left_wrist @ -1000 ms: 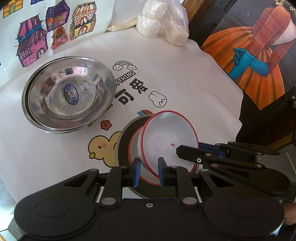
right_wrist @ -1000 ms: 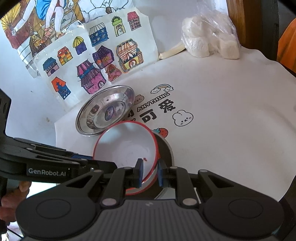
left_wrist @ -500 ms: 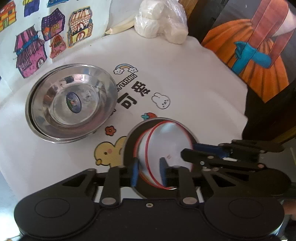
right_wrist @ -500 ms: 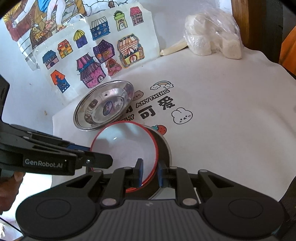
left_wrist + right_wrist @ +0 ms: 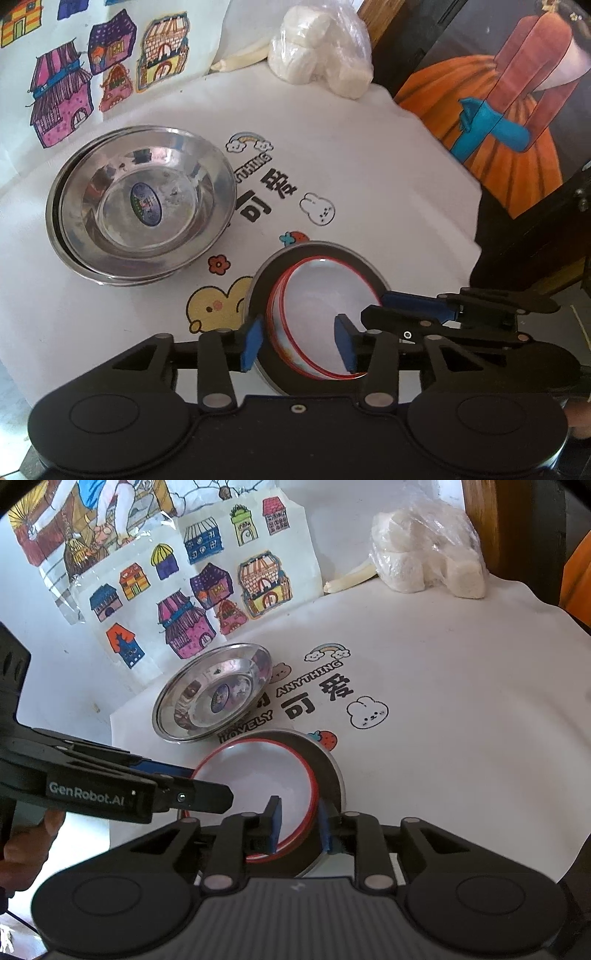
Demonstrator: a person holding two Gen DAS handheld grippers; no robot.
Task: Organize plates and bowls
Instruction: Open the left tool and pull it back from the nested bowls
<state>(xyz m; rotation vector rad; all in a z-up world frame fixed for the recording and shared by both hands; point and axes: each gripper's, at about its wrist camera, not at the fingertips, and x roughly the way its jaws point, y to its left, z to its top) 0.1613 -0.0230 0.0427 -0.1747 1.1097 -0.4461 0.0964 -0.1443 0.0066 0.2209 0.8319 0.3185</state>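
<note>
The red-rimmed bowl [image 5: 321, 314] sits nested in the dark plate [image 5: 258, 291] on the surface [image 5: 369, 166], near the steel bowls [image 5: 144, 206]. The left tool [image 5: 298, 343] and right tool [image 5: 298, 825] are both spread wide across its rim, gripping nothing. This looks like the release after stacking; next, both need lifting clear without nudging the bowl.

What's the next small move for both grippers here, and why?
Probably back both grippers straight off. The red-rimmed bowl sits nested in another on the dark plate, and the left gripper and right gripper both stand open around its rim, so it looks released.
</note>
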